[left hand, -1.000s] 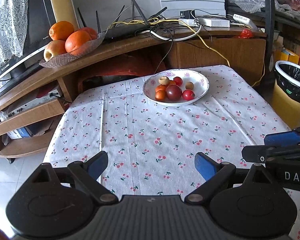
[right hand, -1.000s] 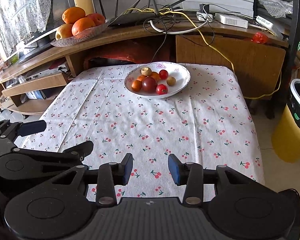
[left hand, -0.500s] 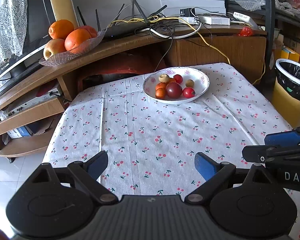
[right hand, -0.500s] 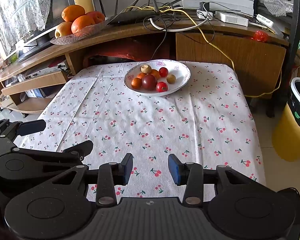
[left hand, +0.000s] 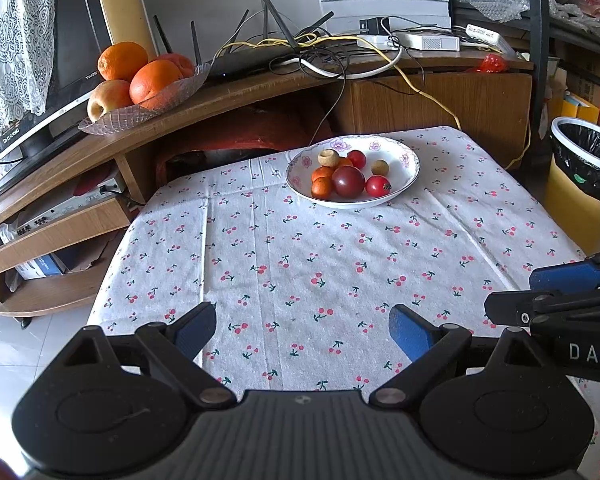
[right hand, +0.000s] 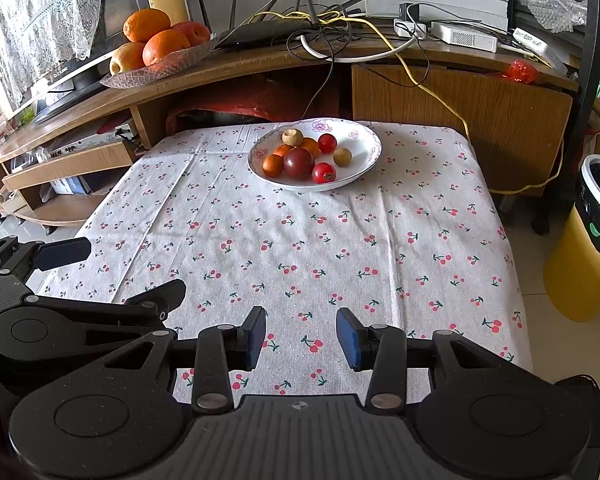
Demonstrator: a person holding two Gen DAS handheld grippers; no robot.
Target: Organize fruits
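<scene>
**Change since a second ago:** almost none. Both views sit a little differently against the room, and that is the only difference. The bowl, its contents and the gap of each pair of tongs are unchanged. No fruit has been lifted in this span. Judged from that, sorting is either not yet begun or paused, with both tools well short of the fruit.

**Tongs**
- Left tongs (left hand: pixel 302 326): 1 pair, blue pads wide apart, nothing between them, over the near edge of the counter (left hand: pixel 320 264).
- Right tongs (right hand: pixel 302 332): 1 pair, pads apart but by a narrower gap, empty, also at the near edge.

**Task items:** 1 white flowered bowl (left hand: pixel 400 160) at the far middle of the cherry-print cloth, holding 8 small fruits.
- Dark red fruit (left hand: pixel 348 181): 1, the largest, at the near centre.
- Bright red fruits (left hand: pixel 377 186): 2, one near right and one far.
- Small orange fruits (left hand: pixel 322 188): 3, clustered on the left.
- Tan round fruits (left hand: pixel 328 157): 2, one far left and one right.

**Elsewhere:** 1 glass dish (left hand: pixel 112 120) on the wooden shelf at far left.
- Oranges (left hand: pixel 154 80): 2.
- Yellowish apple (left hand: pixel 108 96): 1.
- Reddish fruit behind them: 1, partly hidden.
</scene>
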